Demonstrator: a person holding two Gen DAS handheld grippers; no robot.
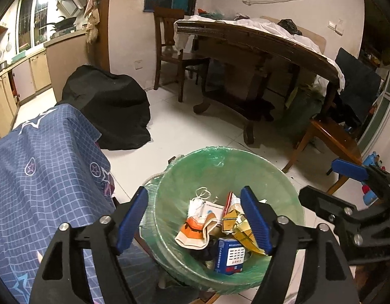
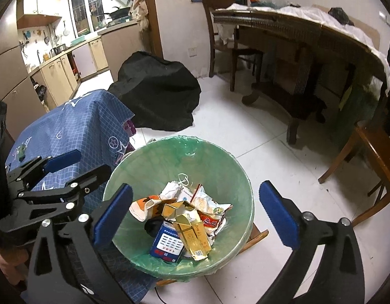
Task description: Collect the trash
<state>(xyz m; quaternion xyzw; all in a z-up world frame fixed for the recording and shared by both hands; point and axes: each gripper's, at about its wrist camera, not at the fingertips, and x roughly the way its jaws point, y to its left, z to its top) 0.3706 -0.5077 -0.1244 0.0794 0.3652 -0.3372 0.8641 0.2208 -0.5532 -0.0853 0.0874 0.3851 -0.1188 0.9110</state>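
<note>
green-lined trash bin (image 2: 235, 167) on white tile floor (image 2: 258, 126), just beside a blue star-print cloth (image 2: 75, 126); contents: gold carton (image 2: 195, 233), blue-and-white box (image 2: 167, 245), snack wrappers (image 2: 210, 207), orange-and-white paper cup (image 1: 195, 230). left gripper (image 1: 195, 221) above the bin, jaws wide apart, holding nothing. right gripper (image 2: 195, 215) likewise spread wide and empty. dark wooden table (image 2: 309, 38) behind.

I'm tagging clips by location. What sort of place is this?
Most likely a home dining area opening onto a kitchen: a wooden dining table with chairs, kitchen cabinets by a window, and a lined trash bin on the tile floor.
</note>
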